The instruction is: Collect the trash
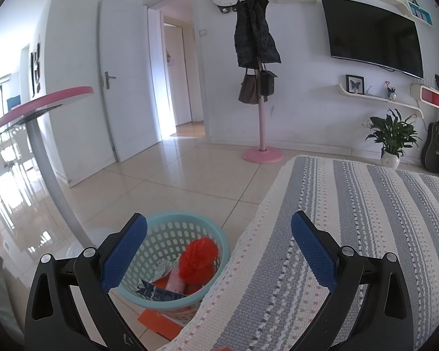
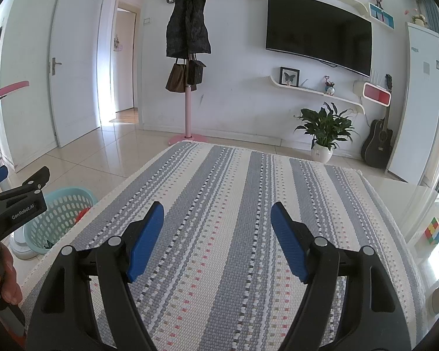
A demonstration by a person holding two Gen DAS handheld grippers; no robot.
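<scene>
A light teal perforated basket stands on the tile floor beside the table's left edge; it also shows in the right wrist view. In it lie a crumpled red paper ball, a pink piece and a dark blue wrapper. An orange card lies on the floor by the basket. My left gripper is open and empty, above the basket and the table's left edge. My right gripper is open and empty above the striped tablecloth. The left gripper's side shows at the left of the right wrist view.
A pink-topped round table on a grey post stands left of the basket. A pink coat stand, a potted plant and a guitar line the far wall. A coloured cube sits on a glass surface at right.
</scene>
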